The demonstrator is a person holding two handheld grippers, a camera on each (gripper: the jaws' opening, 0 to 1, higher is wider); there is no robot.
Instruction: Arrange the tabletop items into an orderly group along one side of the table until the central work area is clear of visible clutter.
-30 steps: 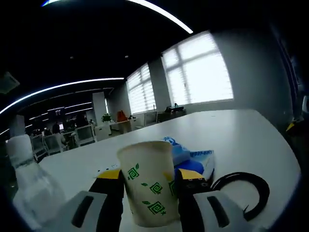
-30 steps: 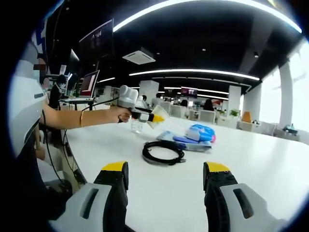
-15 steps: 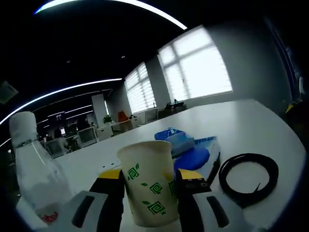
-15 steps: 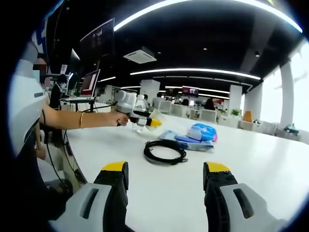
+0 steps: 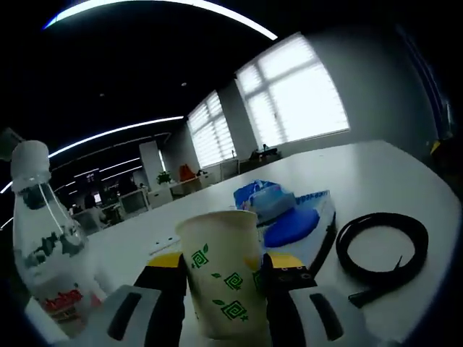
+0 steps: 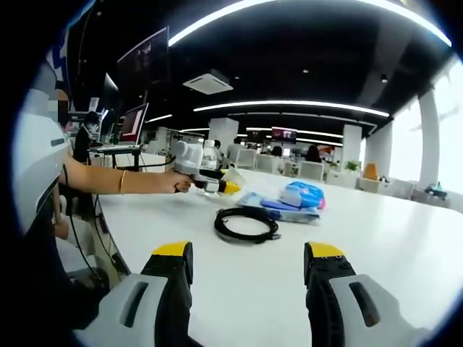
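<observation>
Left gripper view: left tongs at the bottom centre, yellow-tipped jaws pinching a paper cup printed with green leaves and square spirals, upright between them. At the far left edge, a clear plastic bottle with a white cap and a red-and-white label, standing upright just beside the left jaw. Right of centre, a blue packet lying flat on the white table, behind the cup. At the lower right, a coiled black cable lying on the table, close beside the packet's right edge; touching or not, cannot tell. Bright windows in the upper right, rows of desks and a ceiling light strip in the dim background at left.

Right gripper view: right tongs at the bottom, jaws spread wide, nothing between them, above bare white table. In the middle of the frame, the black cable in a flat loop on the table. Just behind it and to the right, the blue packet. Left of centre, the left tongs held out over the table in a person's hand, forearm reaching in from the left edge, the paper cup at their tip. Bottle partly hidden behind that gripper. Office desks, monitors and seated people in the far background.
</observation>
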